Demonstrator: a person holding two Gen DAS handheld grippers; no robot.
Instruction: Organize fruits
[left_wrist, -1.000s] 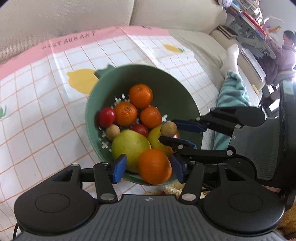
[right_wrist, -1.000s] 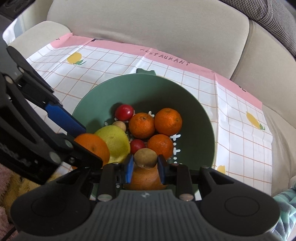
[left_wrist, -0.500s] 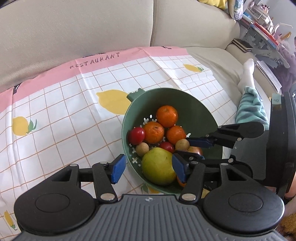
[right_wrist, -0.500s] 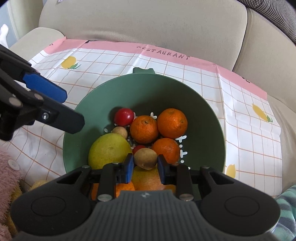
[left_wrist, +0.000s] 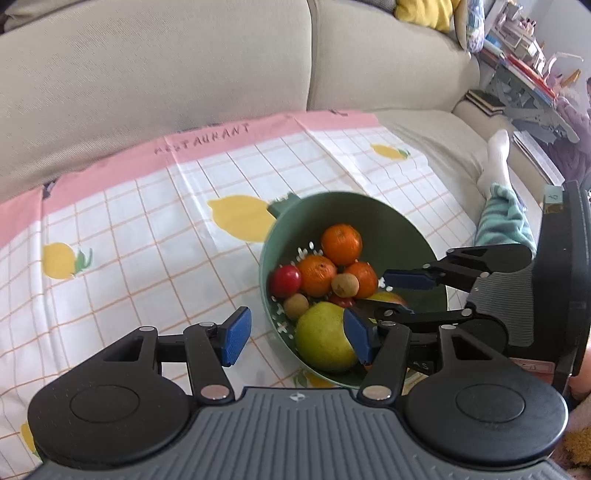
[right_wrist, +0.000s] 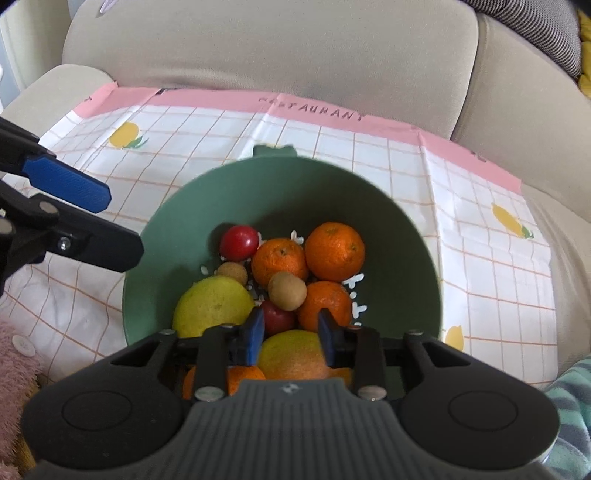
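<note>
A green bowl (right_wrist: 399, 236) on a checked cloth holds oranges (right_wrist: 334, 251), a red tomato (right_wrist: 239, 242), a yellow-green fruit (right_wrist: 212, 306) and small brown fruits. One small brown fruit (right_wrist: 287, 290) lies loose on the pile, just beyond my right gripper (right_wrist: 291, 334), which is open and empty over the bowl's near side. My left gripper (left_wrist: 295, 338) is open and empty, at the bowl's (left_wrist: 413, 236) near-left rim. The brown fruit (left_wrist: 344, 284) also shows in the left wrist view, in front of the right gripper's fingers (left_wrist: 410, 278).
The checked cloth with lemon prints (left_wrist: 147, 236) lies on a beige sofa (left_wrist: 184, 74). A person's leg in a teal trouser and white sock (left_wrist: 498, 199) rests on the sofa to the right. A pink fluffy item (right_wrist: 14, 354) lies at the left.
My right gripper has opened and let go of the small brown fruit, which now rests on the pile. My left gripper has drawn back and to the left, away from the bowl.
</note>
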